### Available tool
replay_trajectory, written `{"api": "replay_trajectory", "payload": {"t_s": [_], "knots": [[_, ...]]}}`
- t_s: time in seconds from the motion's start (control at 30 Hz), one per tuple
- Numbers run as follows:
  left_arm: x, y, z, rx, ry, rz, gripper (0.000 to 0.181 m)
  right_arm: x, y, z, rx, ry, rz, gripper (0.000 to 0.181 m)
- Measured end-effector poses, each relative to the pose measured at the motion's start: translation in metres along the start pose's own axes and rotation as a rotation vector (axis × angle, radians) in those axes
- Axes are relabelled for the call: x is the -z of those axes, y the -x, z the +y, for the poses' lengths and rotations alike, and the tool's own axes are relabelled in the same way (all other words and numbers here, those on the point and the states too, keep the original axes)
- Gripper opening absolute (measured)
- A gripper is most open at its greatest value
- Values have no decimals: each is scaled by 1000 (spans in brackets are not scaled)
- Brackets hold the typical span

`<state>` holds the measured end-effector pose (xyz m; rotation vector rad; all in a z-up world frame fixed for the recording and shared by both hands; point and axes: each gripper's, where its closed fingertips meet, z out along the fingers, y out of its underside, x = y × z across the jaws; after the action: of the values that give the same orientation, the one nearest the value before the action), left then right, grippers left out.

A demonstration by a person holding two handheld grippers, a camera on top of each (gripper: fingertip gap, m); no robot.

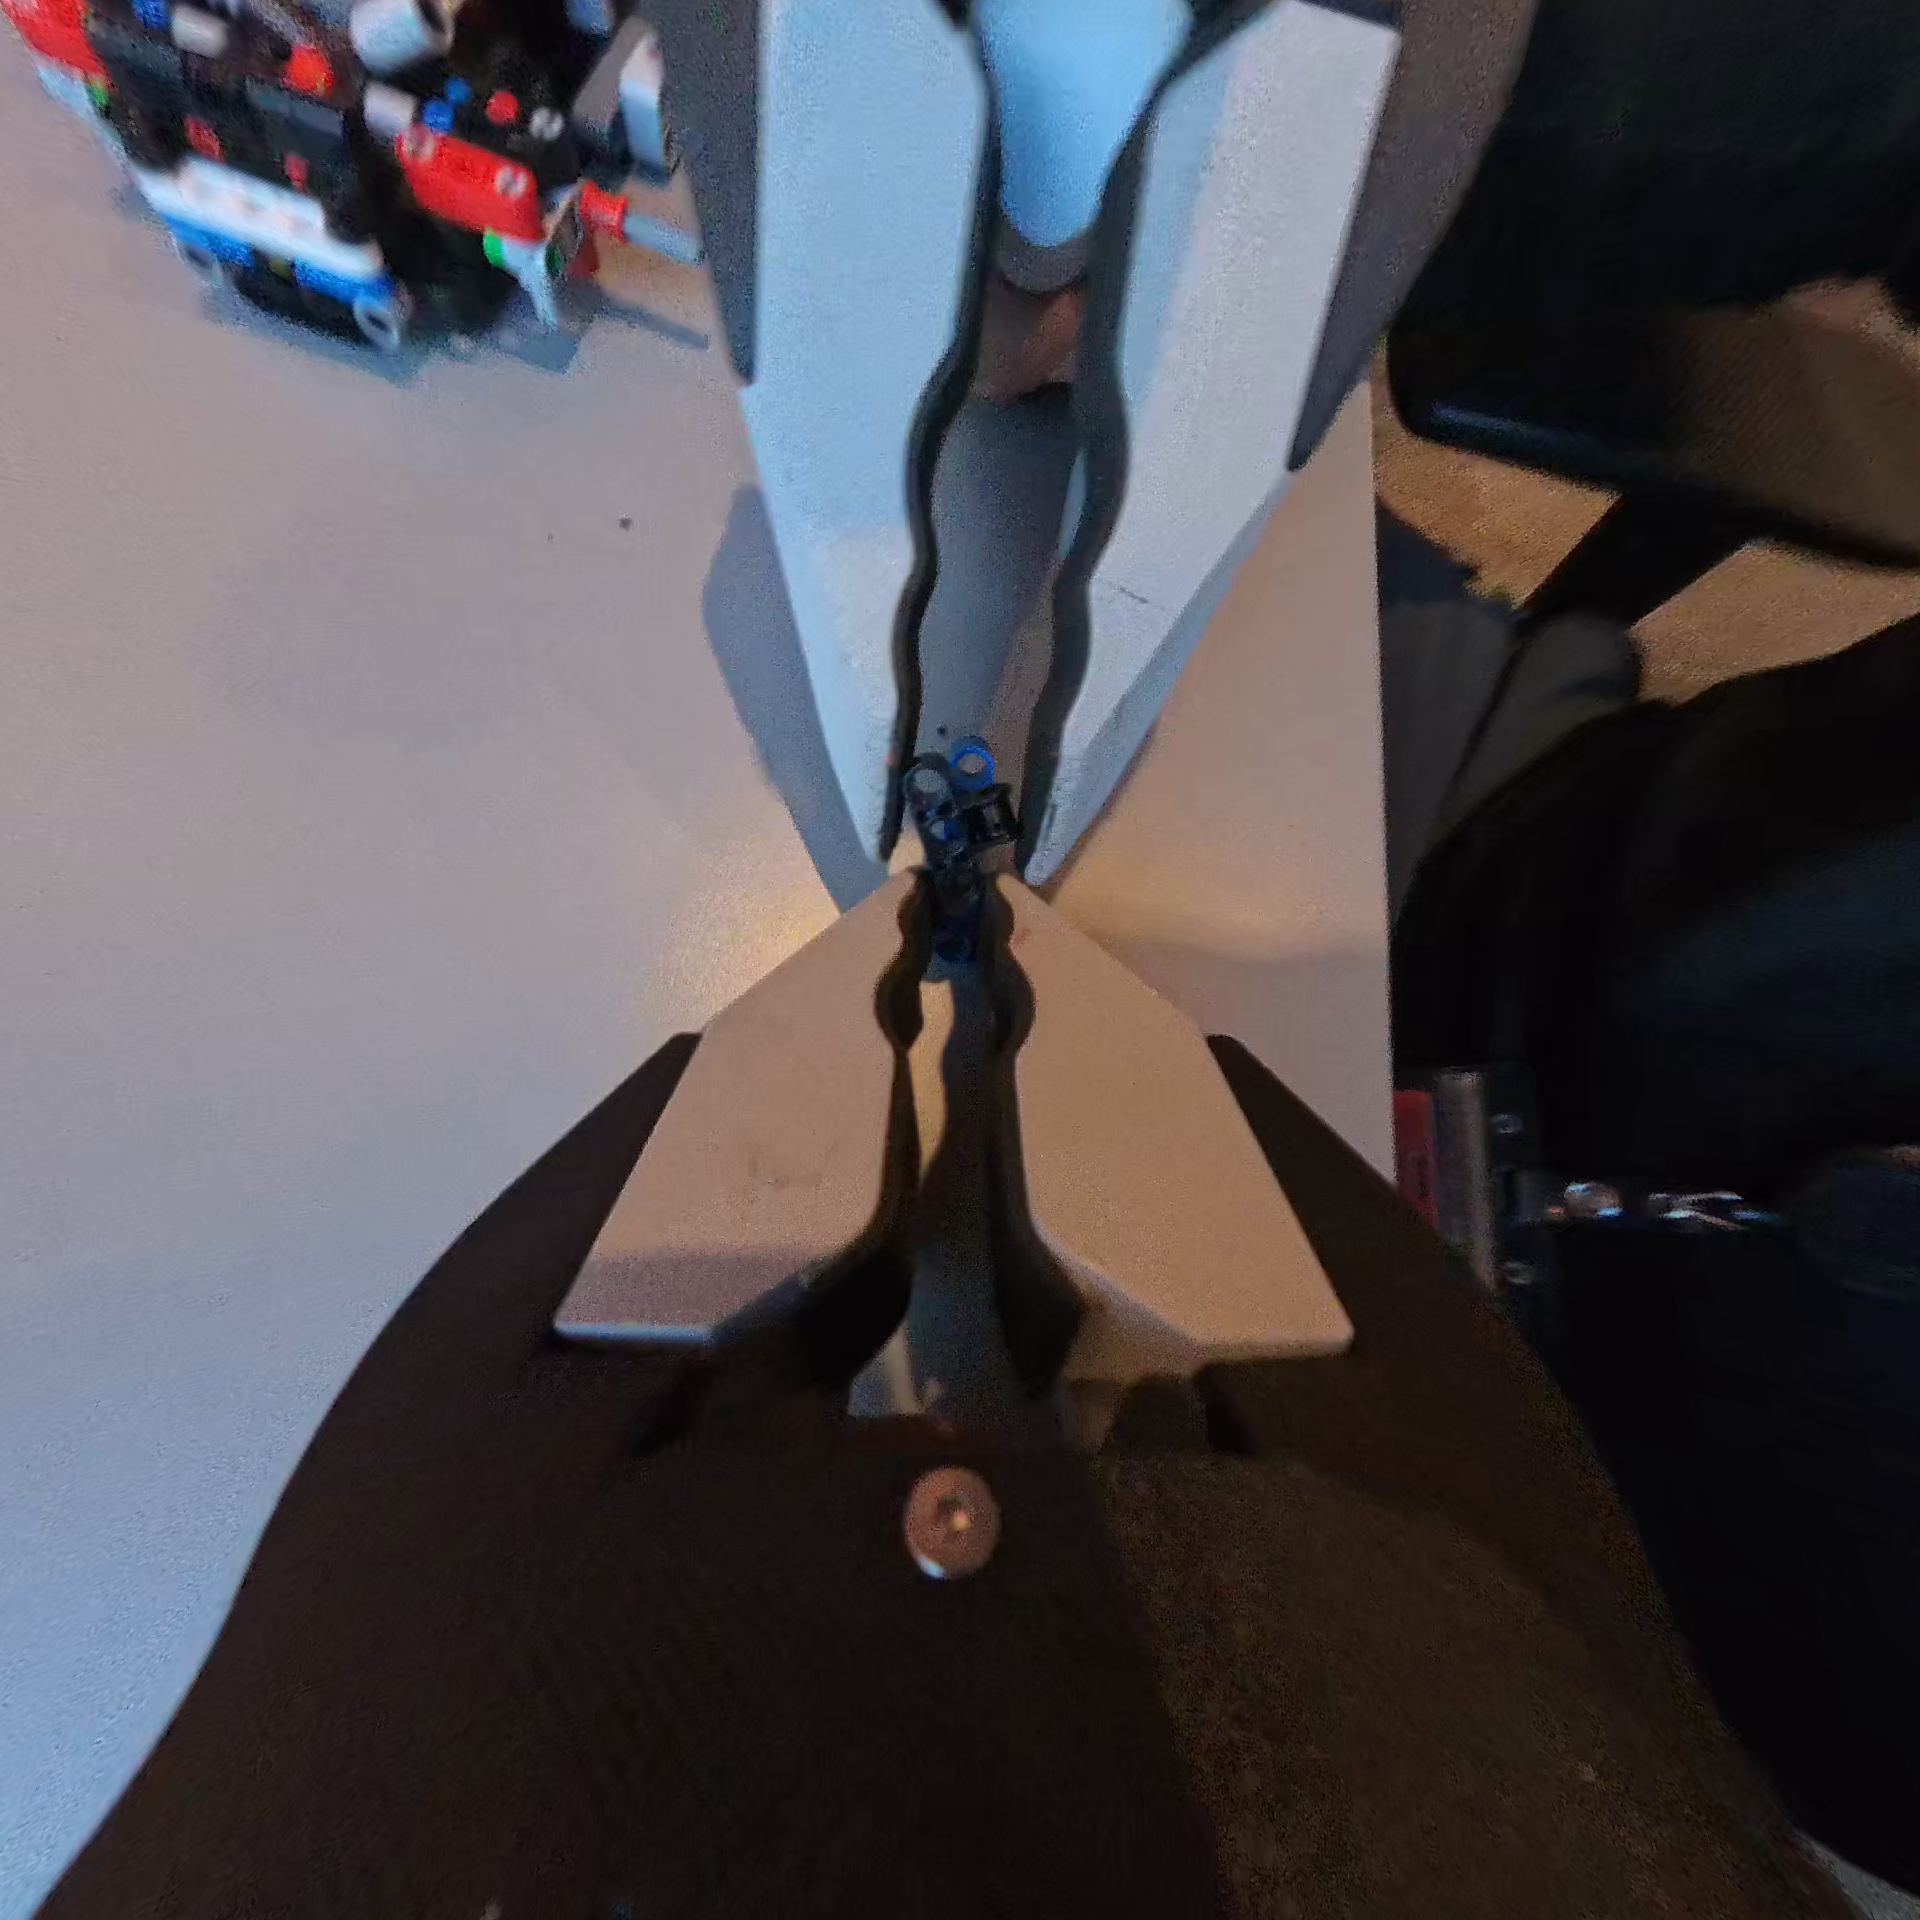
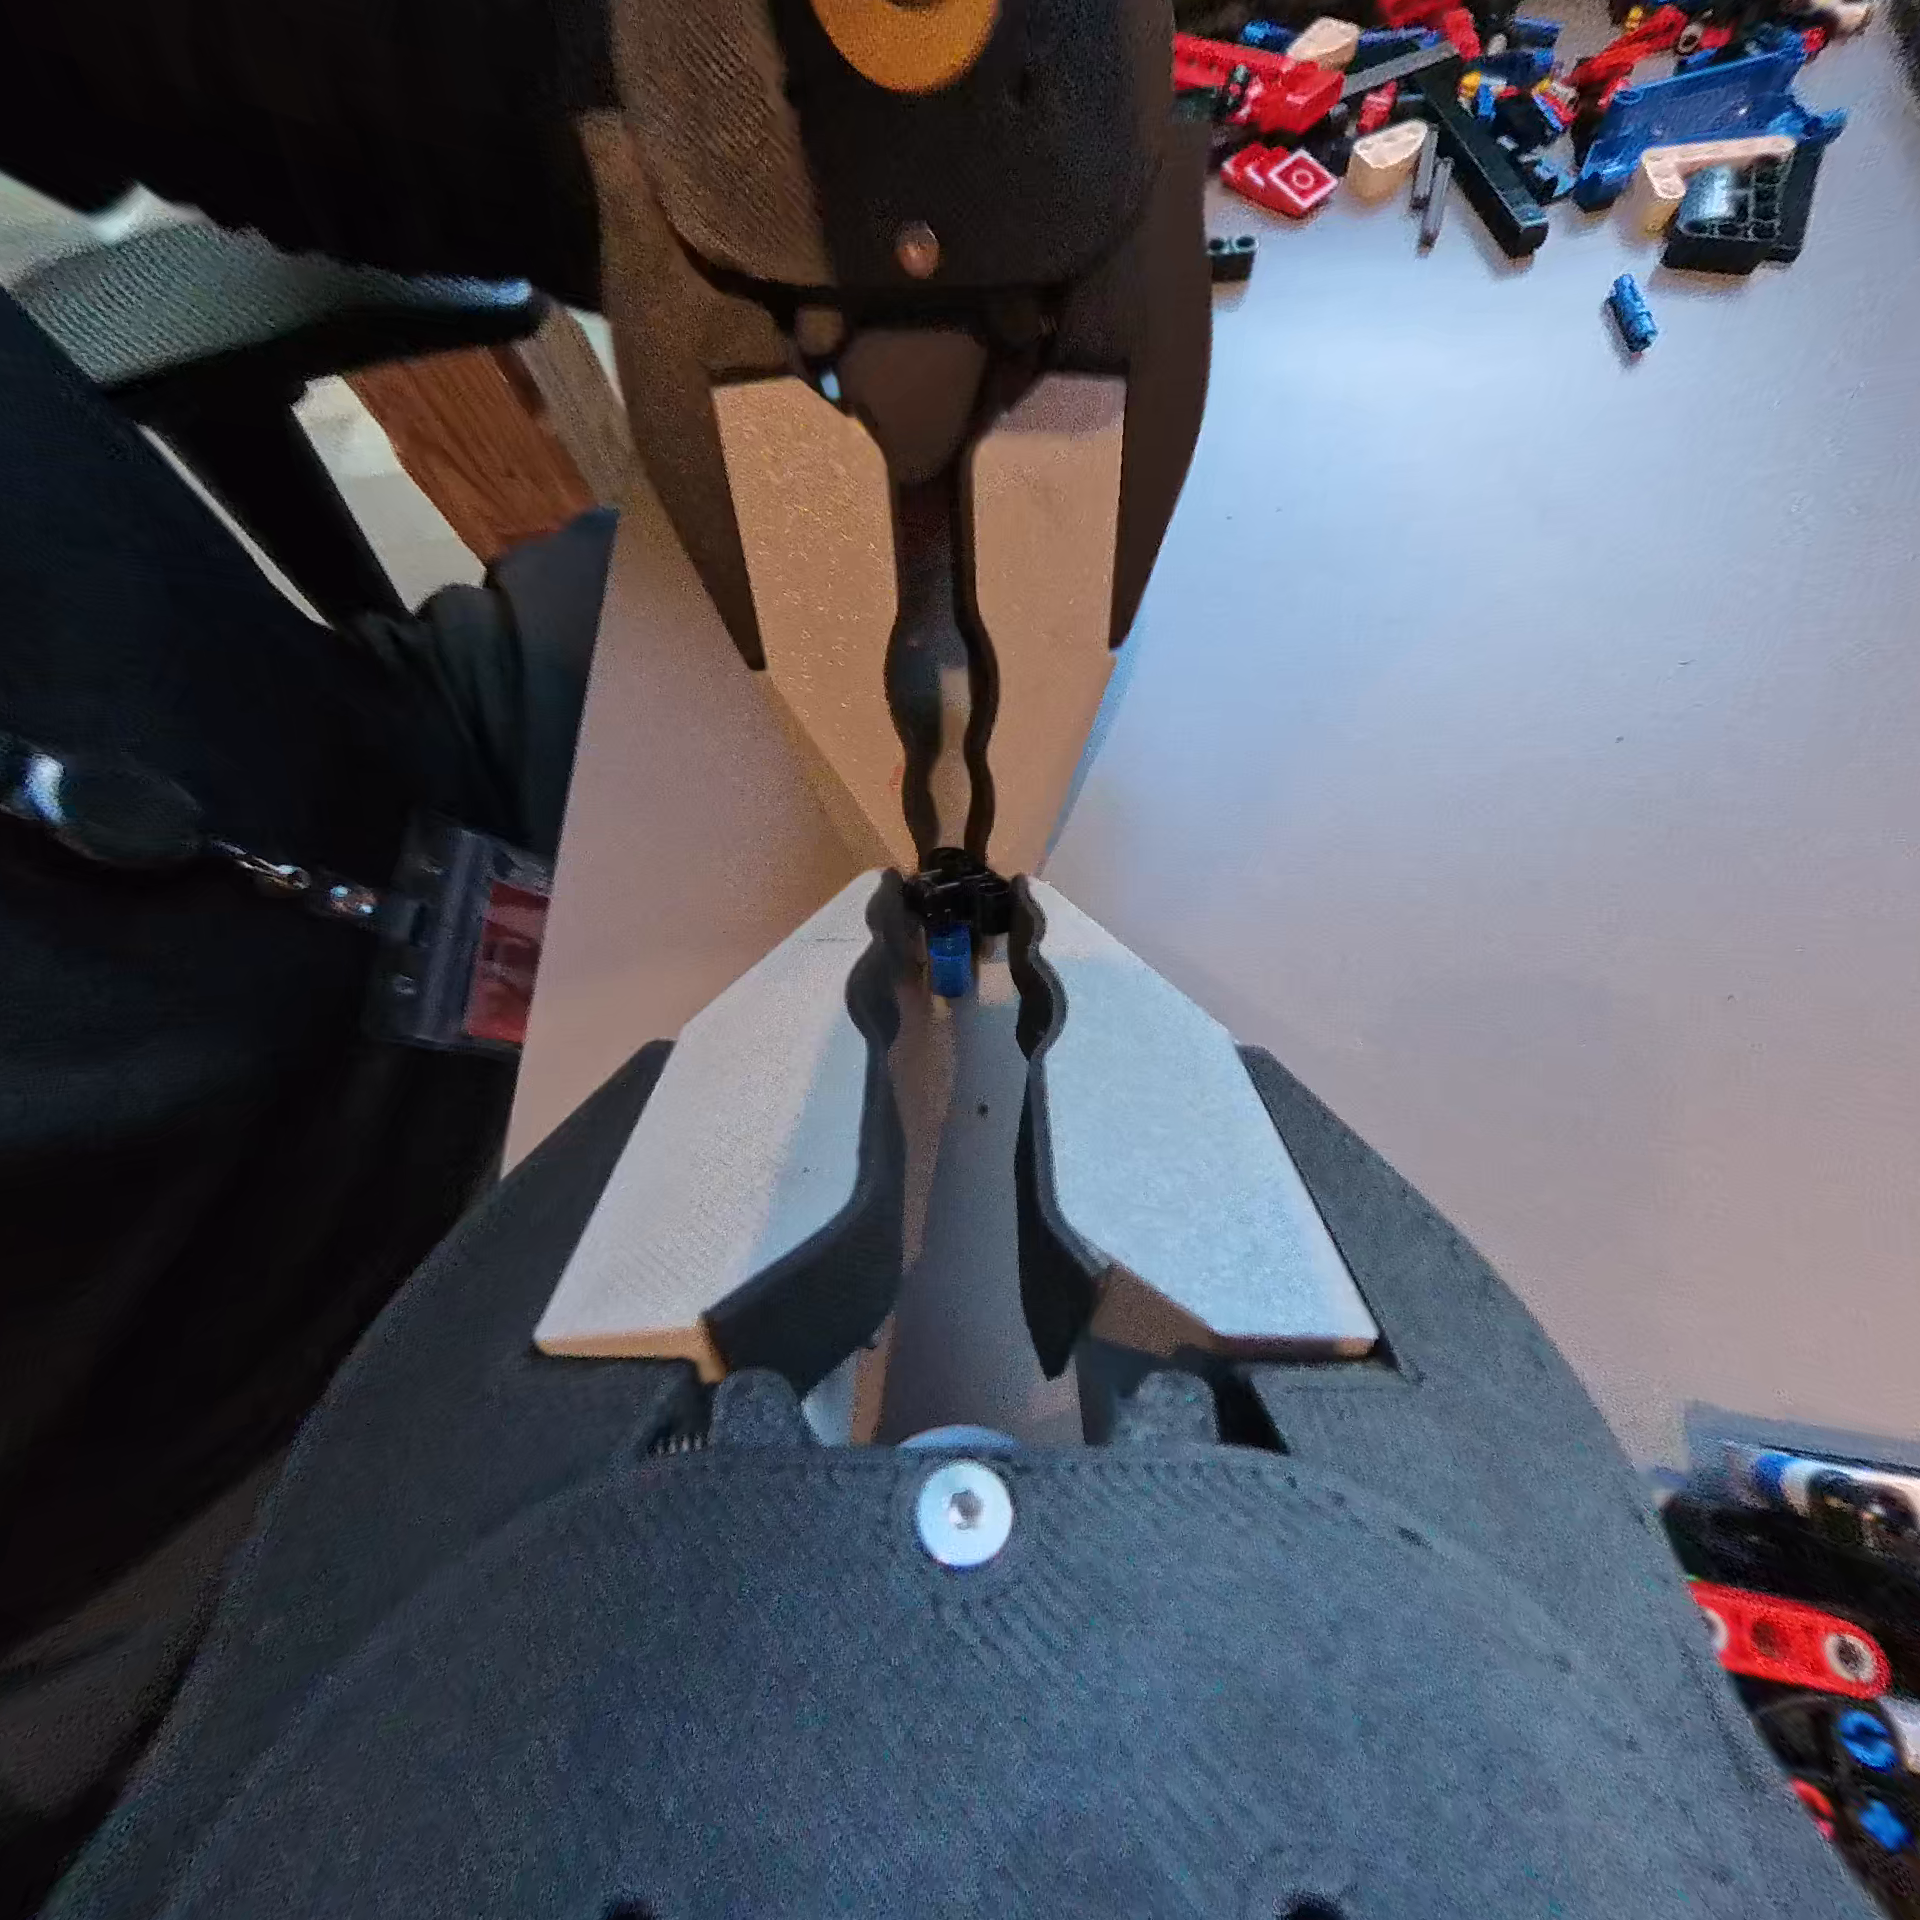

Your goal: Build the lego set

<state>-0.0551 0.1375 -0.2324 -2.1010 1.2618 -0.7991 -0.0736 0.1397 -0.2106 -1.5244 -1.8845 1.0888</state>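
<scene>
White tabletop (image 2: 1455, 831); left gripper (image 1: 954, 894) and right gripper (image 2: 951, 894) tip-to-tip, both pinching black-blue lego piece (image 2: 948, 914); no legible writing.

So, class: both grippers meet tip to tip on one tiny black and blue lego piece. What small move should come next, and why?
Probably a gentle push together along the shared line. The left gripper and right gripper both pinch the small black and blue piece tip to tip above the table, so it seems a joint is being seated; whether it is fully seated cannot be told.
</scene>
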Motion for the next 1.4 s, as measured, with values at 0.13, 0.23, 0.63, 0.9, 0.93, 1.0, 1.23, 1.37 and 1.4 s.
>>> {"api": "replay_trajectory", "payload": {"t_s": [0.13,0.23,0.63,0.9,0.93,1.0,1.23,1.37,1.4], "knots": [[6,-3,-7,41,-52,52,6,3,0,-10,-83,-70,-47,15],[-6,-11,-2,-45,19,34,5,25,-14,-54,-345,-447,-154,14],[13,14,9,-415,215,-128,14,41,-29,-27,-261,-353,80,16],[13,22,4,-412,247,-150,32,51,-25,-20,-425,-396,-13,16],[14,22,5,-404,233,-157,33,52,-23,-23,-466,-420,-53,16],[18,26,4,-395,200,-210,34,56,-18,-29,-572,-483,-160,16],[50,24,-41,-300,-100,-395,33,78,-14,-56,-829,-721,-423,17],[58,5,-63,-234,-215,-364,32,72,-7,-58,-763,-671,-388,17],[57,0,-66,-190,-233,-332,32,71,-6,-59,-737,-660,-369,16]]}}
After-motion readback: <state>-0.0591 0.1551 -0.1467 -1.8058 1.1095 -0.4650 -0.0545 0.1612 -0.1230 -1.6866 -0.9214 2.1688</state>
